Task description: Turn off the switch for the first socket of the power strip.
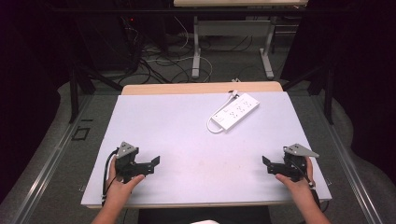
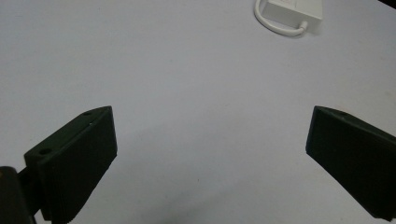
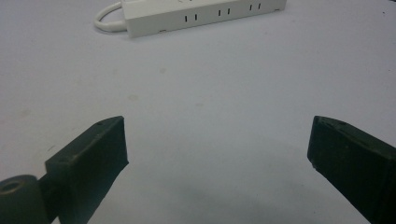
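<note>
Both claws, left gripper (image 1: 150, 167) and right gripper (image 1: 269, 164), gape wide and empty; careless reaching could snag the white plastic power strip's (image 1: 235, 111) looped cord.

A pale grey rectangular tabletop (image 1: 154, 126) with a light wooden edge fills the frame's centre. Grey carpeted floor (image 1: 224, 63) surrounds it, tangled dark cables (image 1: 154, 58) at upper centre-left, white metal desk legs (image 1: 196, 51) beyond, darkness either side.
</note>
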### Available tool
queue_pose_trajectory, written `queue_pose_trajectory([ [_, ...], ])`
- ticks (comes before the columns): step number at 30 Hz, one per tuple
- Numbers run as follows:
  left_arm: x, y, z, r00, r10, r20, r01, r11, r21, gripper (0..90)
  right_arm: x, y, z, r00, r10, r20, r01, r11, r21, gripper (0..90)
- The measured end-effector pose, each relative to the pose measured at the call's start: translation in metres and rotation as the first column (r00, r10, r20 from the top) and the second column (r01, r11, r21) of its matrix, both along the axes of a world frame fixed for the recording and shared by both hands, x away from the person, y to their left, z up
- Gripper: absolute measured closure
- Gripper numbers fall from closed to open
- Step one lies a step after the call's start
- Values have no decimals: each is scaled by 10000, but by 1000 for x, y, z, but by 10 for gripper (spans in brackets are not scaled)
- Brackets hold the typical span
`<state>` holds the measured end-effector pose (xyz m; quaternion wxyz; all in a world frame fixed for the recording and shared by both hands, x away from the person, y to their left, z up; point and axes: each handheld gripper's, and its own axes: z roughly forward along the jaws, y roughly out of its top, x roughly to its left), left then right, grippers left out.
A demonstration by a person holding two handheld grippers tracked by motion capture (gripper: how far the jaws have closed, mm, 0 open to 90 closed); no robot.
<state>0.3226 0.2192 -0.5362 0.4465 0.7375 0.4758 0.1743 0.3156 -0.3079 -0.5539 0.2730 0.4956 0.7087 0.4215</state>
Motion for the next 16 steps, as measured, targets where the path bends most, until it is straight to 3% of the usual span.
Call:
queue_pose_trajectory([
  [16, 1, -1, 0, 10000, 27, -23, -27, 10000, -3, 18, 0, -4, -2, 9999, -53, -159, 56, 9998, 196, 43],
])
